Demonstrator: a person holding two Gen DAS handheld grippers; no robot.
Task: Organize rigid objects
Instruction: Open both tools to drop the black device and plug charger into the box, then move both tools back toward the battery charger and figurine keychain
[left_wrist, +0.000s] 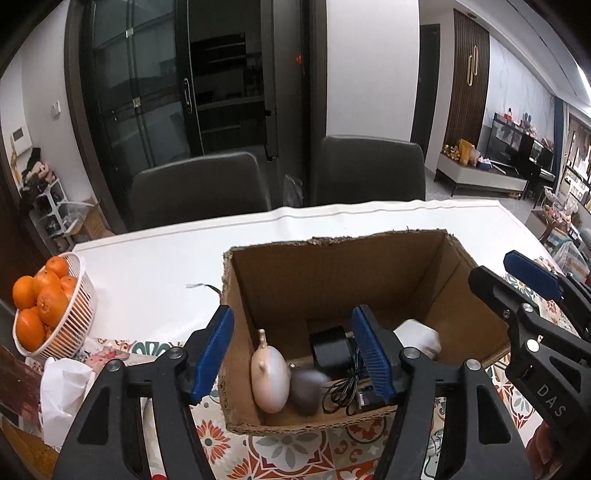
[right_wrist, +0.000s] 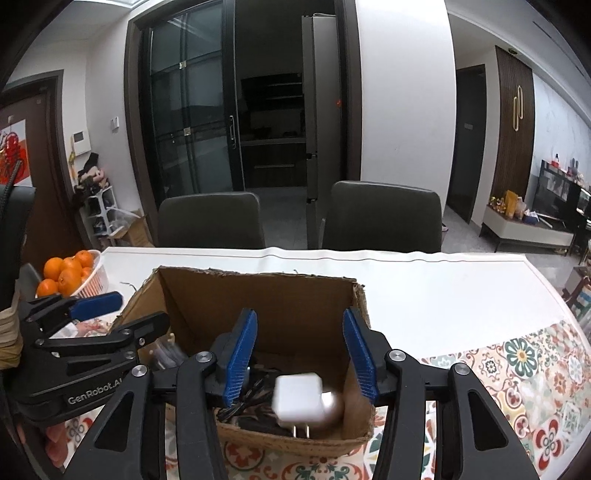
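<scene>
Both grippers are held released above the cardboard box (right_wrist: 258, 295): left gripper (left_wrist: 291, 354), right gripper (right_wrist: 299, 354) (white charger (right_wrist: 298, 402) blurred below, untouched).

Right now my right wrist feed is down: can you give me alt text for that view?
The right gripper hangs open over a cardboard box, with a blurred white plug adapter free between its fingers above black cables. The left gripper reaches in from the left, near a basket of oranges on the white table.

Home dining room: table (right_wrist: 424, 291), chairs (right_wrist: 382, 214), fruit basket (left_wrist: 79, 295).
</scene>
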